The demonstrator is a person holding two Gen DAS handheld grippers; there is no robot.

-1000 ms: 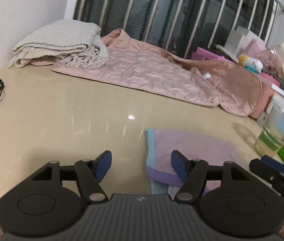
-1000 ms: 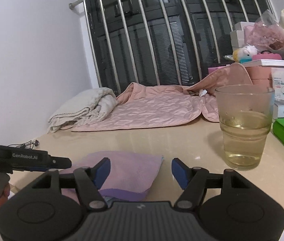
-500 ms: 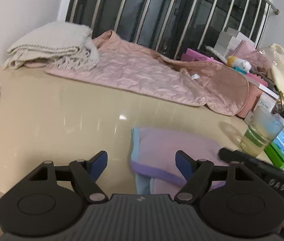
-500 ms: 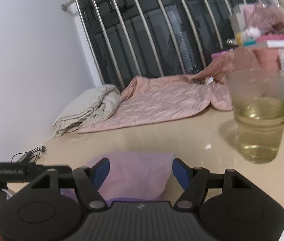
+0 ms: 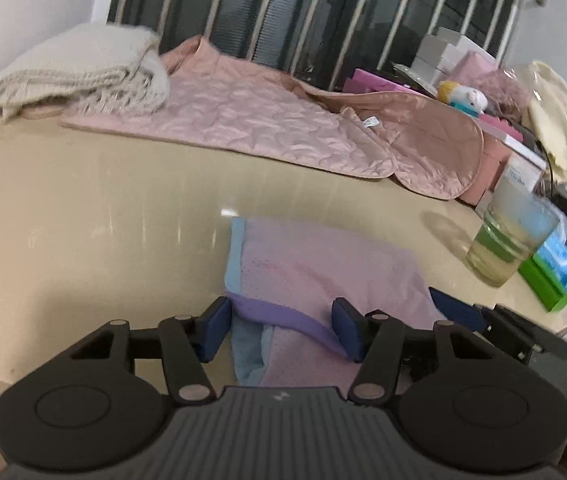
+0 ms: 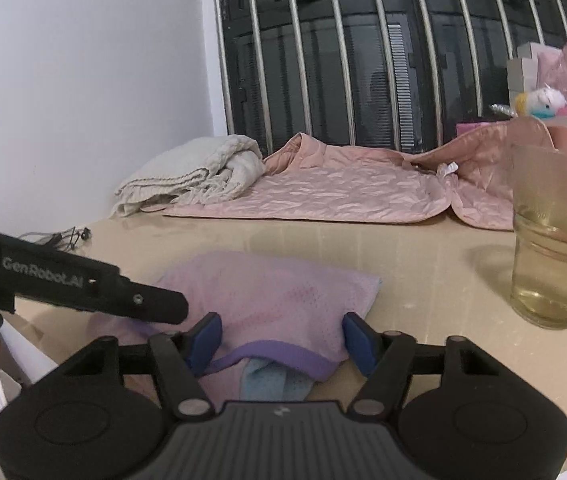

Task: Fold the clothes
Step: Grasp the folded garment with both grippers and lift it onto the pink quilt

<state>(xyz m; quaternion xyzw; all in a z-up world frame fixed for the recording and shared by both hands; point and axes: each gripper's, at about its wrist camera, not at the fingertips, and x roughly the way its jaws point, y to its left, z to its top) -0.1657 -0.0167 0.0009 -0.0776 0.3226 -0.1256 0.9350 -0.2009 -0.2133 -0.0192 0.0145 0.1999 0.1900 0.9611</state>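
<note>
A folded lilac-pink mesh garment point(image 5: 323, 268) with a purple band and pale blue trim lies on the beige table point(image 5: 103, 220). My left gripper point(image 5: 283, 330) straddles the garment's near left corner. Its jaws are closing, with the purple band between the blue pads, which do not press on the cloth. My right gripper point(image 6: 282, 338) straddles the near edge of the same garment point(image 6: 275, 292). Its jaws are closing too, around the purple band and a blue layer, with gaps at both pads. The right gripper's finger point(image 5: 459, 312) shows beside the garment's right edge in the left wrist view.
A glass of yellowish liquid point(image 6: 555, 260) stands close to the right of the garment. A pink quilted jacket point(image 5: 283, 128) and a cream knitted blanket point(image 5: 79, 76) lie at the back by the window bars. Boxes and a green case point(image 5: 543, 284) crowd the right. An earphone cable point(image 6: 63, 236) lies at the left.
Both grippers have moved forward over the garment's near edge, and their jaws now stand narrower. In the left wrist view the garment has shifted from the right to between the jaws.
</note>
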